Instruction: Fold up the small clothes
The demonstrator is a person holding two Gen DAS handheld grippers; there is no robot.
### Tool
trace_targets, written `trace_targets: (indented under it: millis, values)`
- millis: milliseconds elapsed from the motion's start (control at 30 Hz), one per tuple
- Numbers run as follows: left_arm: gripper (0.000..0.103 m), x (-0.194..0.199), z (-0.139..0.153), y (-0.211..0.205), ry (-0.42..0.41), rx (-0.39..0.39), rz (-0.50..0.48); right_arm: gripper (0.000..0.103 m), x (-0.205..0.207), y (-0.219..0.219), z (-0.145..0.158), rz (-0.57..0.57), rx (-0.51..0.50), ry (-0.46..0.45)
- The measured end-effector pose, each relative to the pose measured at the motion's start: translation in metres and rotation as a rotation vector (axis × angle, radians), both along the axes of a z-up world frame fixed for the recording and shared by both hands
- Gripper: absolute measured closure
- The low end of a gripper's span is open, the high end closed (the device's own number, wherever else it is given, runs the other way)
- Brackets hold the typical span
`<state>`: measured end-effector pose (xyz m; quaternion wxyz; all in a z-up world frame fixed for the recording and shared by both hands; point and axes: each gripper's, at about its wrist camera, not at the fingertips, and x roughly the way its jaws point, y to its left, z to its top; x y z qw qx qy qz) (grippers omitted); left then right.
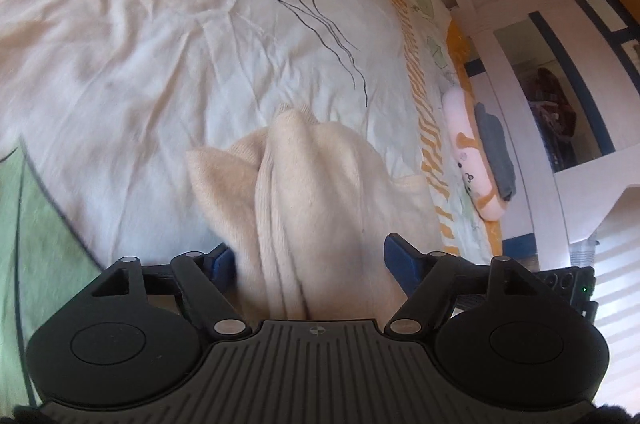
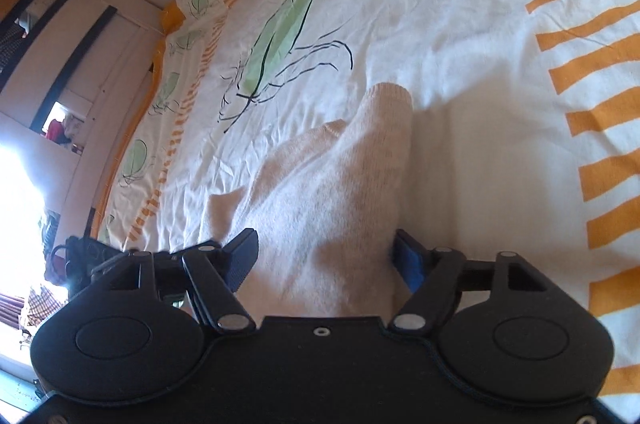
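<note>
Cream garment (image 1: 320, 191) near end hidden behind gripper body; shelf contents (image 1: 552, 115) too small to identify.

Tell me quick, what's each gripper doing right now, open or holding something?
Left gripper: open, cream garment bunched between its jaws, not clamped.
Right gripper: open, cream garment between its jaws, not clamped.

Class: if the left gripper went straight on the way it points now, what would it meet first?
Most likely the cream knit garment already bunched between the left gripper's open jaws; beyond it, the bedsheet.
</note>
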<state>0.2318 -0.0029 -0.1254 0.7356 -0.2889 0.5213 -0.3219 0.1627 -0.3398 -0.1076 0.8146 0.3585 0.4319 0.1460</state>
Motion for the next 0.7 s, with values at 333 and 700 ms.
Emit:
trace_targets:
  millis: [333,700]
  values:
    - [0.026,0.029,0.017,-0.02,-0.108,0.051,-0.068,0.025,-0.002,-0.005,0.001,-0.006,0.005,-0.021]
    - [0.01,-0.04,0.002,0.036,0.029,-0.002,-0.082,0.013,-0.021,0.002,-0.001,0.004,0.069,0.007]
